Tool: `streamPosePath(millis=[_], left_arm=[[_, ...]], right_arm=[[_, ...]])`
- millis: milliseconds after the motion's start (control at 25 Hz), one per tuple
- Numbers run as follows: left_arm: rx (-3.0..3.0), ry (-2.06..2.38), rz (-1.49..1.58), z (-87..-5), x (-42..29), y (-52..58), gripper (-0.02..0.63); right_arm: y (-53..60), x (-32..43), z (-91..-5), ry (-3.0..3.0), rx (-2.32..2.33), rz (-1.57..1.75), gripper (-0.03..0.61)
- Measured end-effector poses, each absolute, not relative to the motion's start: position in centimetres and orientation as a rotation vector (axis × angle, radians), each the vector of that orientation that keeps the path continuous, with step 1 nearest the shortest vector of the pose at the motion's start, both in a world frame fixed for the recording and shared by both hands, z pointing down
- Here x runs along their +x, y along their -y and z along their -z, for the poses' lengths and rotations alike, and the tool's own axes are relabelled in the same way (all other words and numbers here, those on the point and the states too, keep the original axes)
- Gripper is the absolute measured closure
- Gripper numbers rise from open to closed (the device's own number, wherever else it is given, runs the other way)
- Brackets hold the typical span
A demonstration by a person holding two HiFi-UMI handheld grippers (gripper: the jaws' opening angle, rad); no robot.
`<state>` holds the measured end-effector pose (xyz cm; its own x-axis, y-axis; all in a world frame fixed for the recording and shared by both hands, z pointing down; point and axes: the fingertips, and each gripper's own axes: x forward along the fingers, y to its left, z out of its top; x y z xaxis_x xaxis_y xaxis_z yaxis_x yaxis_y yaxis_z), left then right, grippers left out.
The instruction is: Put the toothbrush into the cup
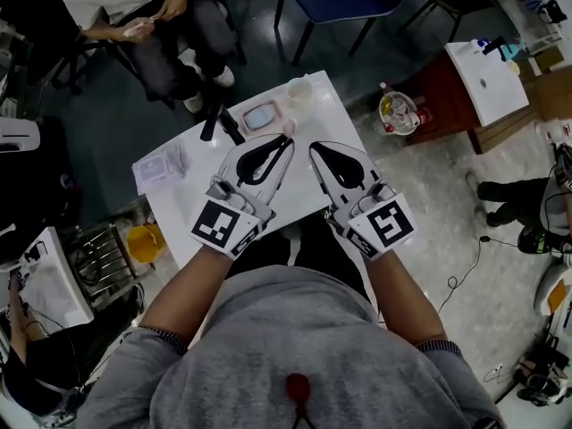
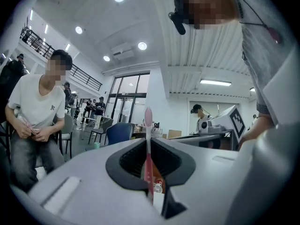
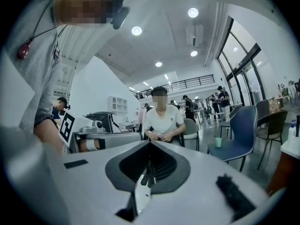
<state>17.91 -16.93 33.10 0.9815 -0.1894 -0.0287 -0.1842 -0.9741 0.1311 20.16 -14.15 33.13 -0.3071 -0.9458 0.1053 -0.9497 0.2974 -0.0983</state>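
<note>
Left tool (image 1: 284,146) clamps a pink toothbrush (image 2: 148,125), head jutting past its tips; right tool (image 1: 315,150) is closed, empty; cup (image 1: 299,89) stands ahead on the white surface (image 1: 332,119); probably best to reach its rim, tilt, then release.

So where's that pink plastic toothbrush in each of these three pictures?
Head view: the pink toothbrush pokes out at the tip of the left gripper, just above centre.
Left gripper view: dead centre, upright, clamped between the jaws.
Right gripper view: probably the faint pink sliver left of centre; too small to be sure.
Shared landmark: the seated person in a white T-shirt.
</note>
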Motion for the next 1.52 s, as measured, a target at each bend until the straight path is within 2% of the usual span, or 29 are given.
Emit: streamPosePath(millis=[880,1520], left_arm=[[2.953,0.568,0.051,-39.7,27.0,25.3,0.574],[2.937,0.621,0.029,-45.0,31.2,30.7,0.574]], right_arm=[[22.4,29.9,-39.6,2.576,1.742,-0.288,0.572],[27.2,33.6,-44.5,2.582,1.729,-0.377,0.572]])
